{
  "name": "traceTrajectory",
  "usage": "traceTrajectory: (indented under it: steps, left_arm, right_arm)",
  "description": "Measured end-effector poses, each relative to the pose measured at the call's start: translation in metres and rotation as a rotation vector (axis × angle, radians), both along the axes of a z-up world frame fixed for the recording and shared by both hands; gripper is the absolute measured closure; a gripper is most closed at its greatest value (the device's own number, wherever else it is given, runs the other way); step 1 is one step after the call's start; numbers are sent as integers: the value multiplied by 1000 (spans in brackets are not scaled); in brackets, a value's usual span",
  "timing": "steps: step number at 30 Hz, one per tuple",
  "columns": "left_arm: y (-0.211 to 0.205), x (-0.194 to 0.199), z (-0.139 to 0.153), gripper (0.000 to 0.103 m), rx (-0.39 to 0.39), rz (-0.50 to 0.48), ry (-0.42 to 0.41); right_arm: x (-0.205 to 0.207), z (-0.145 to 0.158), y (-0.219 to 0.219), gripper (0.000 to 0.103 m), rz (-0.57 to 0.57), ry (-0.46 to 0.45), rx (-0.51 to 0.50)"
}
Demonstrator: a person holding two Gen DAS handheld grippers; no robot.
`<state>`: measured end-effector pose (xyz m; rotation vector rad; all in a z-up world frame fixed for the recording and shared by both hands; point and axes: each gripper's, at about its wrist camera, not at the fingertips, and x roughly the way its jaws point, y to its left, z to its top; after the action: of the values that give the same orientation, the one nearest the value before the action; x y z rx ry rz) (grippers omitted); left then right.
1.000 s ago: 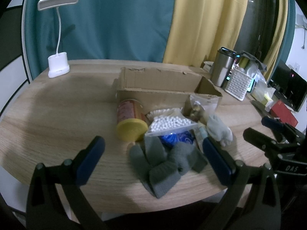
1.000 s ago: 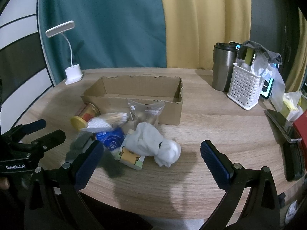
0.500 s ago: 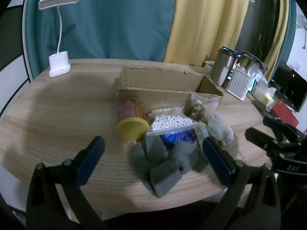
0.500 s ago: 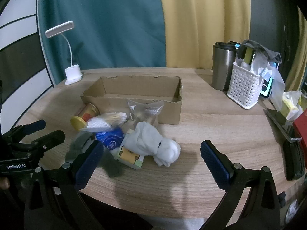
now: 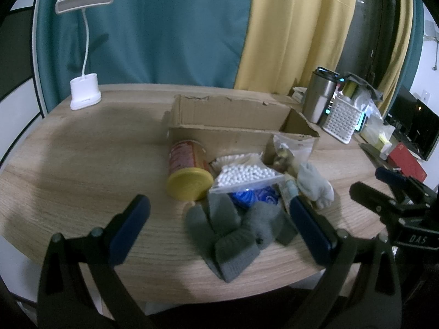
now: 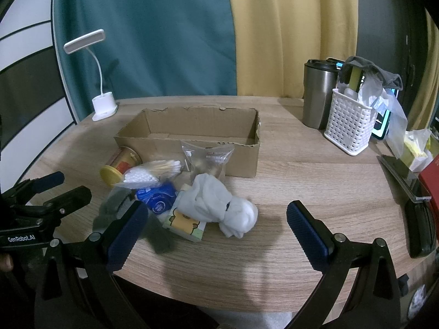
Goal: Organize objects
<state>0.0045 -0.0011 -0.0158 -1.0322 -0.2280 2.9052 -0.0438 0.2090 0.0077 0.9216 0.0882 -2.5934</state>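
Both your left claw (image 5: 219, 230) and right claw (image 6: 216, 230) gape wide, empty. At lower centre, the grey socks (image 5: 238, 230) look soft and light; pinch the bunched middle.

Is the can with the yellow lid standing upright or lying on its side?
Lying on its side. The can rests lengthwise on the table, its yellow lid facing the camera, beside the cardboard box.
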Motion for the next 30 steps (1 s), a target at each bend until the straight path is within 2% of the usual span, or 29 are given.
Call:
traceTrajectory:
  steps: [30]
  left_arm:
    - [2, -10, -11, 0, 5, -11, -44]
  right_arm:
    - [-11, -8, 0, 0, 0, -28, 7]
